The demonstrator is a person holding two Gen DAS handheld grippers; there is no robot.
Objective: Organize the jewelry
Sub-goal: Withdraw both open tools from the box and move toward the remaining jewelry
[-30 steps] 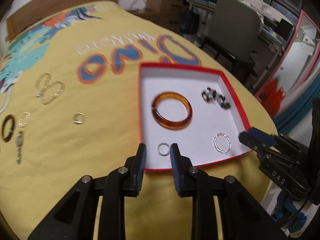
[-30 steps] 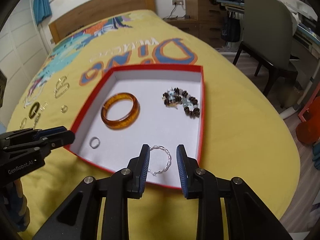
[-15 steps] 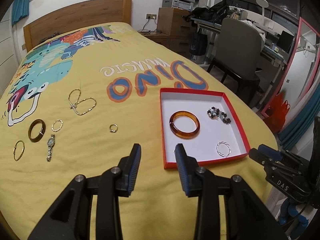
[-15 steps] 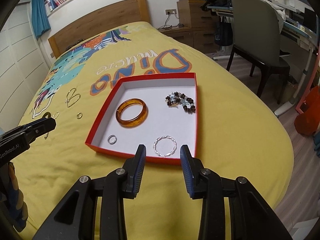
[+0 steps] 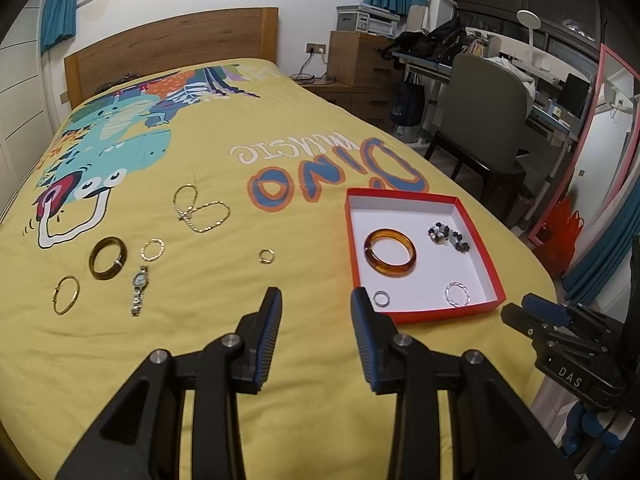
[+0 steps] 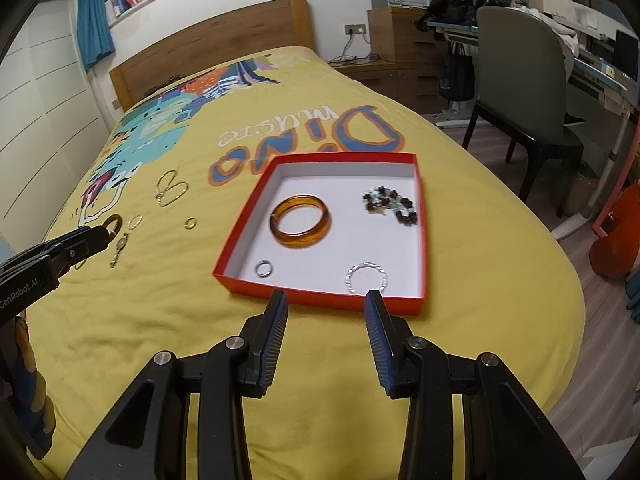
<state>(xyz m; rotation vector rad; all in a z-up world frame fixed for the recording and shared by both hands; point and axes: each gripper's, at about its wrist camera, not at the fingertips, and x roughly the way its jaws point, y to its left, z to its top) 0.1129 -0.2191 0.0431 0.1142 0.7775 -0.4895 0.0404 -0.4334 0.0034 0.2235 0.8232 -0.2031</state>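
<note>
A red box with a white floor (image 5: 416, 312) (image 6: 320, 300) lies on the yellow bedspread. It holds an amber bangle (image 5: 390, 258) (image 6: 300, 221), a dark bead bracelet (image 5: 448, 236) (image 6: 390, 204), a twisted silver bracelet (image 5: 458, 294) (image 6: 366, 278) and a small silver ring (image 5: 381, 299) (image 6: 264, 269). Left of the box lie a small gold ring (image 5: 266, 256) (image 6: 191, 223), a gold chain (image 5: 200, 210), a thin gold hoop (image 5: 152, 249), a dark bangle (image 5: 108, 258), a watch (image 5: 139, 290) and a gold bangle (image 5: 67, 294). My left gripper (image 5: 316, 300) is open and empty above the bedspread, left of the box's near corner. My right gripper (image 6: 326, 300) is open and empty at the box's near edge.
A wooden headboard (image 5: 172, 44) stands at the far end of the bed. A grey chair (image 6: 520, 80) and a cluttered desk (image 5: 560, 92) stand to the right. The bed edge drops to a wooden floor (image 6: 600, 320) on the right.
Both grippers have pulled back and up from the box and opened wider. The small silver ring and the twisted silver bracelet stay in the box.
</note>
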